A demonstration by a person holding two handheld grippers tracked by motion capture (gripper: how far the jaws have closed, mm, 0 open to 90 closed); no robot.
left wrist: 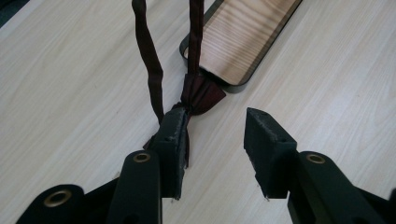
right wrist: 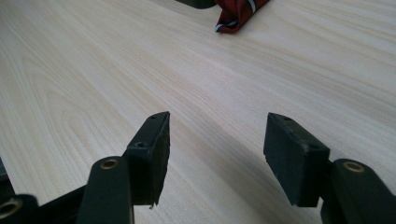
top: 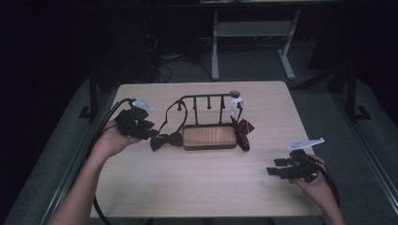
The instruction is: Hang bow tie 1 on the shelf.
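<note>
Left gripper, jaws apart, is touching the dark maroon fabric bow tie at eleven o'clock. Right gripper, jaws apart, is hovering over the pale wooden table. No writing is legible.

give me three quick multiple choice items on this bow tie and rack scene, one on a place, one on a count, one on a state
1. Where does the dark bow tie lie?
A. on the table left of the rack's wooden base
B. on the base
C. right of the base

2. How many bow ties are there?
A. one
B. two
C. four

3. How do the left gripper jaws stand?
A. apart
B. clamped shut
C. shut on the rack

Key: 1 A, it rests on the tabletop beside the base. 2 B, a dark one and a red bow tie. 3 A, a gap shows between them.
</note>
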